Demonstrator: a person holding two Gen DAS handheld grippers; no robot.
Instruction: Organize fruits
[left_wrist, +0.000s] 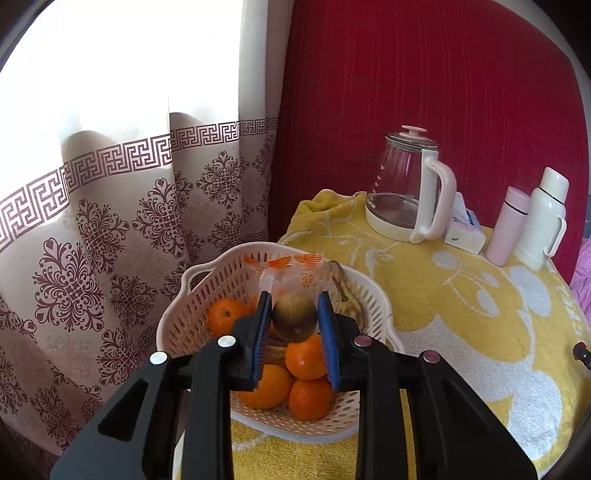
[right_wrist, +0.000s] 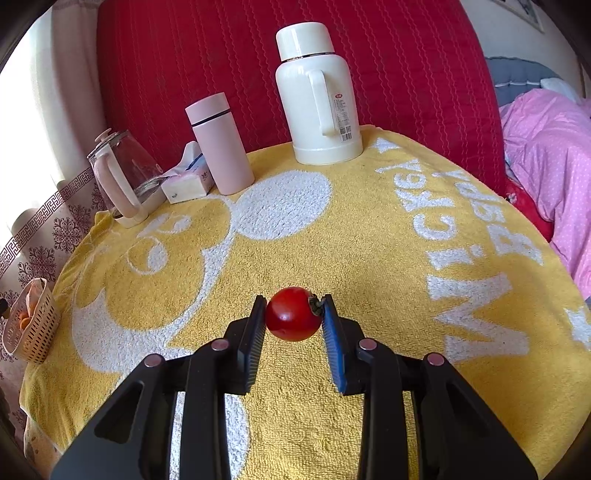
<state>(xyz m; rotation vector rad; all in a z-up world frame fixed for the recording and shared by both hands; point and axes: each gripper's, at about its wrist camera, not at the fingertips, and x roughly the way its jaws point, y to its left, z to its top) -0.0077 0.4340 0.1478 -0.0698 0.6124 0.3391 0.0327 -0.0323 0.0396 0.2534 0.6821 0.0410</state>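
Observation:
My left gripper (left_wrist: 294, 308) is shut on a brown-green kiwi (left_wrist: 294, 316), held above a white perforated basket (left_wrist: 184, 321). Several oranges (left_wrist: 306, 356) and a browned banana (left_wrist: 345, 295) lie inside the basket, with an orange-printed plastic bag (left_wrist: 284, 273) at its back. In the right wrist view my right gripper (right_wrist: 293, 306) is shut on a small red tomato (right_wrist: 293, 314), its dark stem against the right pad, just above the yellow towel (right_wrist: 332, 229). The basket (right_wrist: 31, 325) shows at that view's far left edge.
At the table's back stand a glass kettle with pink lid (left_wrist: 410, 192), a tissue pack (left_wrist: 463, 229), a pink bottle (right_wrist: 219, 144) and a white thermos (right_wrist: 319, 92), against a red cover. Patterned curtain (left_wrist: 110, 221) hangs left; pink bedding (right_wrist: 550, 155) lies right.

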